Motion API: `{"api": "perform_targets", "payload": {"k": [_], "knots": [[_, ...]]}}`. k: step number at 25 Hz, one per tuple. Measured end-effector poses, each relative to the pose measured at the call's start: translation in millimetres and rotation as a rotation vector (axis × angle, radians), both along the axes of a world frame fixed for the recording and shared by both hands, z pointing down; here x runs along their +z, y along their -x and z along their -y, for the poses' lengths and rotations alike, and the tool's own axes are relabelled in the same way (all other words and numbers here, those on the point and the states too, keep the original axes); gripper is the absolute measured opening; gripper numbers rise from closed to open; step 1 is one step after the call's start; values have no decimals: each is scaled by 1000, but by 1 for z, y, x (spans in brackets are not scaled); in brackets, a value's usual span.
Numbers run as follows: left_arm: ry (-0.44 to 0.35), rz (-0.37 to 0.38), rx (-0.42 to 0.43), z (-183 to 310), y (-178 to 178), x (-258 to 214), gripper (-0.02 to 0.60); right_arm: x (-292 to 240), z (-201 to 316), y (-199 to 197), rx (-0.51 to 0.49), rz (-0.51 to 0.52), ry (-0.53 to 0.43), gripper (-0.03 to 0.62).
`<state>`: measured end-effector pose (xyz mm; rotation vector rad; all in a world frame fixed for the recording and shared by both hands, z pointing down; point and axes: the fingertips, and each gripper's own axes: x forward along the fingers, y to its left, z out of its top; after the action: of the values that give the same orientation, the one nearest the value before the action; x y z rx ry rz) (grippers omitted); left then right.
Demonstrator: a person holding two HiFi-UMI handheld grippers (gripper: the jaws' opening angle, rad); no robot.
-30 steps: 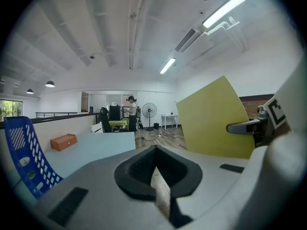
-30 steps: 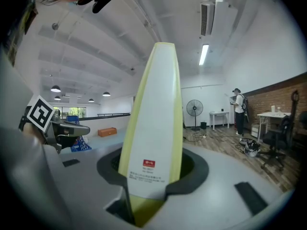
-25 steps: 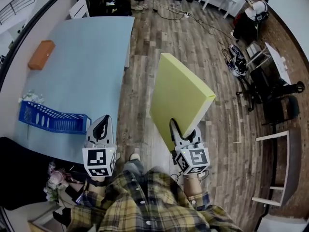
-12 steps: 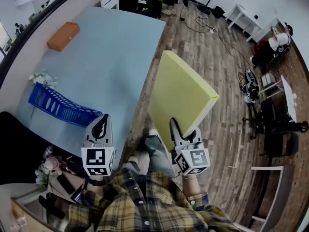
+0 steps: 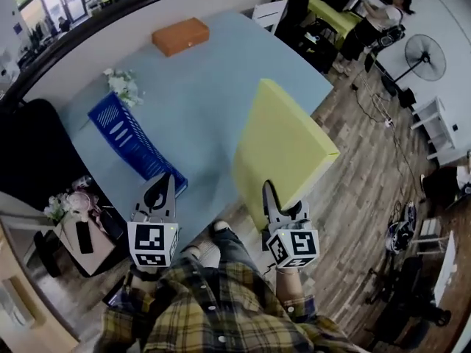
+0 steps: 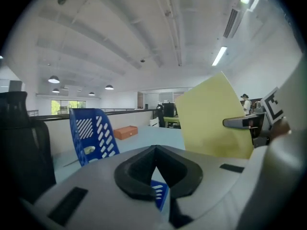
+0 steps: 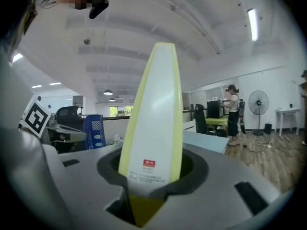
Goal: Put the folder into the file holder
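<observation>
In the head view the yellow folder [image 5: 283, 149] stands on edge in the air over the near corner of the light blue table [image 5: 221, 72], its lower corner clamped in the right hand-held gripper [image 5: 283, 206]. The blue file holder [image 5: 129, 138] sits on the table to the left, apart from the folder, with the left hand-held gripper [image 5: 162, 190] just beside its near end. An orange box [image 5: 180, 35] lies at the far edge. In the left gripper view the jaws are pressed together at their tips with nothing between them, and the holder stands upright beyond them. In the right gripper view the jaws grip the folder's spine, which rises straight up between them.
</observation>
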<state>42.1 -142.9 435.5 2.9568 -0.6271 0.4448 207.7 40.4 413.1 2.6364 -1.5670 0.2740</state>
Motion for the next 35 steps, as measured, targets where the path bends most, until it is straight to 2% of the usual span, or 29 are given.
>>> {"api": "perform_targets", "payload": {"k": [4, 9, 14, 18, 26, 31, 35], "knots": [[-1, 14, -201, 12, 9, -4, -9, -3, 46, -24, -194, 6, -1, 173], [-11, 26, -407, 12, 23, -9, -9, -5, 85, -38, -383, 12, -12, 173], [-24, 44, -620, -2, 50, -10, -9, -1, 117, -36, -574, 20, -27, 172], [-25, 58, -742, -22, 70, -8, -9, 3, 128, -25, -690, 15, -29, 172], [-15, 91, -867, -66, 98, -6, -9, 6, 125, 2, -822, 23, -33, 172], [-12, 92, -885, -85, 110, -6, -9, 4, 116, 16, -844, 20, -36, 172], [-10, 81, -864, -93, 111, -4, -9, 4, 112, 24, -837, 9, -33, 172]]}}
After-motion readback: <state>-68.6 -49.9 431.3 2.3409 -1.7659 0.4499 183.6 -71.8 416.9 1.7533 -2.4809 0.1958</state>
